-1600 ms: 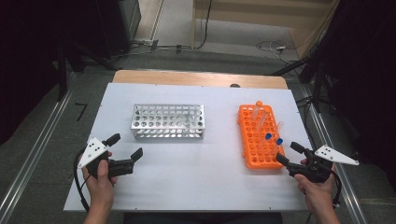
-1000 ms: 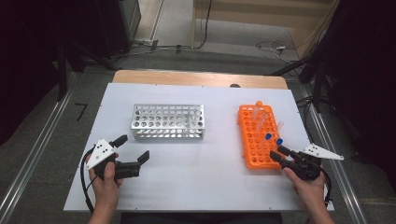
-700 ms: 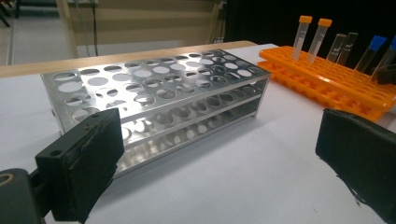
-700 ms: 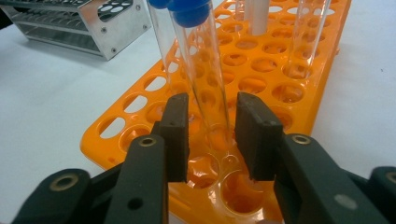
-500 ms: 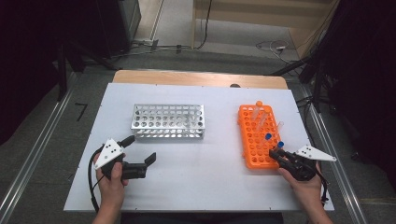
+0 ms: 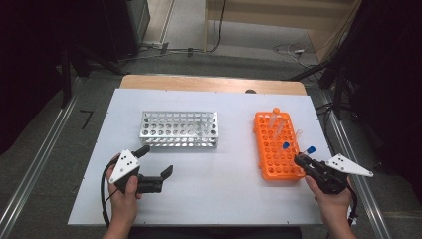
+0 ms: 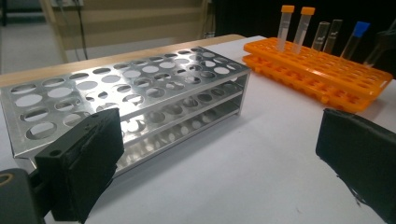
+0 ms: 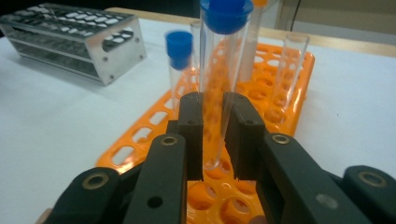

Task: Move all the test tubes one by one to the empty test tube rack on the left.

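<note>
My right gripper (image 6: pixel 300 160) (image 8: pixel 214 100) is shut on a clear blue-capped tube (image 6: pixel 310 149) (image 8: pixel 219 46) at the near right corner of the orange rack (image 6: pixel 271 164) (image 8: pixel 292 88). Its jaws have just been closing on that tube, and both pads now press its sides. The tube's rounded bottom shows between the jaws, just over the rack's holes. A second blue-capped tube (image 6: pixel 285 146) (image 8: pixel 178 51) stands in the rack beside it. My left gripper (image 6: pixel 156 160) (image 7: pixel 224 140) is open with nothing between its pads, in front of the silver metal rack (image 6: pixel 179 130) (image 7: pixel 140 84).
Orange-capped tubes (image 6: pixel 275 113) (image 7: pixel 293 25) and clear uncapped ones (image 6: pixel 297 134) stand farther back in the orange rack. The white tabletop (image 6: pixel 224 194) ends close behind both hands. A wooden strip (image 6: pixel 209 82) runs along its far edge.
The right gripper moved left to the orange rack's near corner and closed on the blue-capped tube. The left hand drifted right and toward the table's front, still open.
</note>
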Motion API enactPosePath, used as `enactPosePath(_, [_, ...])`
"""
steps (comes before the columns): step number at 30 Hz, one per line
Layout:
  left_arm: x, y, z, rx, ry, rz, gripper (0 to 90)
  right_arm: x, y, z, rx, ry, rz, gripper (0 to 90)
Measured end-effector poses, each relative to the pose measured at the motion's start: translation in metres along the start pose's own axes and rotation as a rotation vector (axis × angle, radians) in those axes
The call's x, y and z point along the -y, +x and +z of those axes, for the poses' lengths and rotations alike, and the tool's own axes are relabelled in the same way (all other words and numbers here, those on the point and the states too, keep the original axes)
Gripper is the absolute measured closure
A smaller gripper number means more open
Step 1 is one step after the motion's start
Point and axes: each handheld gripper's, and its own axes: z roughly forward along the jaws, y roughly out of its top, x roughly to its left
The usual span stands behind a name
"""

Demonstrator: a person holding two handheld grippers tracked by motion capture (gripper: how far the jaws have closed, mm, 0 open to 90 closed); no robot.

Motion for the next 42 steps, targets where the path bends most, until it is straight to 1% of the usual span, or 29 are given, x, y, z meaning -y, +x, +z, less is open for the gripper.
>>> enactPosePath(2, [-0.001,-0.003,0.001,0.017,-0.006,-0.001,1.1,-0.003,0.005,-0.003,-0.019,-0.010,-0.001,75.4])
enactPosePath(3, [-0.001,-0.003,0.001,0.017,-0.006,-0.001,1.1,-0.004,0.008,-0.004,-0.033,-0.016,-0.002,75.4])
enactPosePath(4, [-0.003,-0.007,0.003,0.037,-0.010,-0.002,1.1,-0.006,0.011,-0.005,-0.047,-0.016,-0.008,75.4])
enactPosePath(6, [-0.004,-0.011,0.005,0.043,-0.008,-0.001,1.1,-0.008,0.018,-0.005,-0.070,-0.017,-0.012,75.4])
enactPosePath(9, [-0.006,-0.018,0.008,0.060,-0.006,-0.005,1.1,-0.011,0.028,-0.004,-0.112,-0.014,-0.030,75.4])
enactPosePath(10, [-0.008,-0.021,0.009,0.064,-0.003,0.000,1.1,-0.011,0.032,-0.004,-0.126,-0.012,-0.035,75.4])
enactPosePath(12, [-0.010,-0.025,0.011,0.083,-0.005,-0.006,1.1,-0.013,0.039,-0.003,-0.149,-0.008,-0.045,75.4])
enactPosePath(14, [-0.013,-0.031,0.014,0.094,-0.001,-0.001,1.1,-0.015,0.047,-0.001,-0.174,-0.002,-0.053,75.4])
enactPosePath(15, [-0.013,-0.031,0.014,0.094,-0.001,-0.001,1.1,-0.016,0.051,0.000,-0.192,0.000,-0.056,75.4])
enactPosePath(18, [-0.020,-0.041,0.019,0.116,0.002,-0.003,1.2,-0.018,0.061,0.004,-0.220,0.011,-0.061,75.4])
enactPosePath(21, [-0.028,-0.047,0.024,0.130,0.008,0.007,2.8,-0.022,0.070,0.011,-0.246,0.024,-0.072,75.5])
enactPosePath(22, [-0.028,-0.047,0.024,0.130,0.008,0.007,4.0,-0.024,0.074,0.014,-0.256,0.027,-0.077,75.4])
enactPosePath(23, [-0.033,-0.052,0.028,0.128,0.019,0.006,5.7,-0.026,0.078,0.016,-0.267,0.033,-0.087,75.4])
enactPosePath(25, [-0.037,-0.057,0.033,0.142,0.029,-0.006,7.1,-0.028,0.084,0.021,-0.281,0.043,-0.098,75.4])
enactPosePath(26, [-0.038,-0.060,0.035,0.145,0.032,-0.007,9.4,-0.030,0.088,0.024,-0.290,0.048,-0.109,75.5])
enactPosePath(27, [-0.038,-0.060,0.035,0.145,0.032,-0.007,12.1,-0.030,0.088,0.024,-0.290,0.048,-0.109,75.5])
enactPosePath(28, [-0.041,-0.063,0.039,0.147,0.043,-0.002,13.3,-0.034,0.095,0.031,-0.308,0.054,-0.129,75.4])
enactPosePath(29, [-0.043,-0.065,0.042,0.158,0.045,-0.002,15.1,-0.035,0.098,0.034,-0.314,0.059,-0.136,75.4])
enactPosePath(30, [-0.047,-0.068,0.046,0.185,0.048,-0.003,16.6,-0.037,0.101,0.037,-0.321,0.061,-0.141,75.5])
enactPosePath(33, [-0.056,-0.071,0.054,0.235,0.034,-0.011,23.6,-0.041,0.109,0.045,-0.345,0.068,-0.149,75.4])
enactPosePath(36, [-0.062,-0.076,0.062,0.269,0.028,0.002,28.2,-0.043,0.117,0.052,-0.370,0.069,-0.149,75.5])
enactPosePath(37, [-0.062,-0.076,0.062,0.269,0.028,0.002,28.9,-0.043,0.119,0.054,-0.377,0.070,-0.148,75.5])
enactPosePath(38, [-0.065,-0.080,0.067,0.297,0.022,0.006,30.5,-0.042,0.122,0.056,-0.387,0.076,-0.146,75.4])
enactPosePath(39, [-0.065,-0.083,0.070,0.306,0.024,0.015,32.3,-0.042,0.123,0.057,-0.391,0.081,-0.143,75.5])
enactPosePath(40, [-0.064,-0.085,0.072,0.314,0.029,0.015,33.5,-0.041,0.125,0.058,-0.398,0.087,-0.150,75.4])
enactPosePath(41, [-0.062,-0.088,0.075,0.334,0.040,0.016,34.4,-0.041,0.127,0.059,-0.403,0.089,-0.156,75.4])
enactPosePath(42, [-0.062,-0.089,0.077,0.344,0.049,0.026,36.0,-0.040,0.129,0.060,-0.409,0.097,-0.162,75.5])
